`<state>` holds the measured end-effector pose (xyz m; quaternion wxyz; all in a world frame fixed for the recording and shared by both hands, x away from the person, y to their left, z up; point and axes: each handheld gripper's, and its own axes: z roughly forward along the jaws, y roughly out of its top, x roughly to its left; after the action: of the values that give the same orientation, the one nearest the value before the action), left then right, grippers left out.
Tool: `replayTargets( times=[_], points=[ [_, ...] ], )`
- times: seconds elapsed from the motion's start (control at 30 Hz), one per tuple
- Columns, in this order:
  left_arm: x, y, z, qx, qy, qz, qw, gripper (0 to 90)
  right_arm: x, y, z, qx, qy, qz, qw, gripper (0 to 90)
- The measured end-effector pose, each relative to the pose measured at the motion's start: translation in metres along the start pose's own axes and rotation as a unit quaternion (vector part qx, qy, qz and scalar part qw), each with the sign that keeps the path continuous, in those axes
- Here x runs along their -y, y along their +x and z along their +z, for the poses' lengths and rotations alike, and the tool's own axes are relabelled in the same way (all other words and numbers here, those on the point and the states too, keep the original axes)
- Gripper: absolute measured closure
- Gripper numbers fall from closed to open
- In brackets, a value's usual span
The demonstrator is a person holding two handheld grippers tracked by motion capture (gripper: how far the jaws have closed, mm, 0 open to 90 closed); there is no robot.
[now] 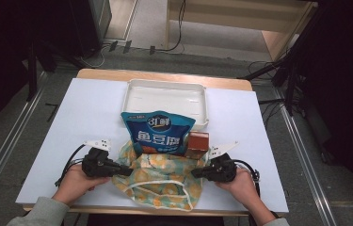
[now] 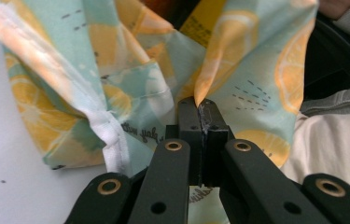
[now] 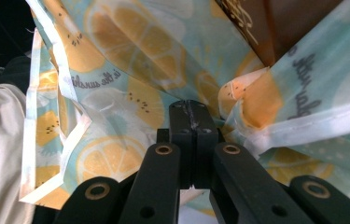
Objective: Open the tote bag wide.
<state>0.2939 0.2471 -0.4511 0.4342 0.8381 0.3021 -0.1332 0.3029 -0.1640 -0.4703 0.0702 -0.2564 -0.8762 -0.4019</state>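
Observation:
A cloth bag printed with orange slices on pale green lies at the table's near edge. A blue snack packet and a brown box stick out of its far opening. My left gripper is shut on the bag's left edge, seen as pinched cloth in the left gripper view. My right gripper is shut on the bag's right edge, with fabric clamped between its jaws. The brown box shows at the upper right of the right gripper view.
A white tray stands empty just behind the packet. The white table cover stretches bare to the left and right of the bag. A white drawstring hem runs across the bag's near side. The person's light sleeve is close by.

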Motion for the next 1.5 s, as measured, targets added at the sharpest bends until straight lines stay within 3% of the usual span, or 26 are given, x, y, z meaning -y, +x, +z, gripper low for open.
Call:
replayTargets(
  times=[0.13,0.3,1.07,1.17,1.33,1.5],
  points=[
    [0.002,0.003,0.001,-0.004,-0.002,-0.004,1.0000,90.0,0.000,-0.002,0.003,-0.002,0.000,-0.001,1.0000,90.0],
    [0.004,0.005,0.000,-0.013,-0.003,0.007,0.9999,90.0,0.002,-0.002,0.004,0.002,0.000,-0.006,1.0000,90.0],
    [0.008,0.011,-0.001,-0.010,0.003,-0.016,0.9998,90.0,0.006,-0.003,0.005,0.010,0.010,-0.013,0.9998,90.0],
    [0.006,0.005,-0.007,-0.012,0.001,0.000,0.9999,81.7,0.005,0.002,-0.005,0.010,0.001,-0.018,0.9998,90.0],
    [0.001,-0.003,-0.020,-0.010,-0.012,0.011,0.9998,69.6,0.004,0.008,-0.021,0.010,-0.029,-0.018,0.9994,82.4],
    [-0.008,-0.016,-0.030,-0.015,-0.002,0.025,0.9996,61.8,-0.001,0.015,-0.031,0.009,-0.044,-0.018,0.9988,77.1]
  ],
)
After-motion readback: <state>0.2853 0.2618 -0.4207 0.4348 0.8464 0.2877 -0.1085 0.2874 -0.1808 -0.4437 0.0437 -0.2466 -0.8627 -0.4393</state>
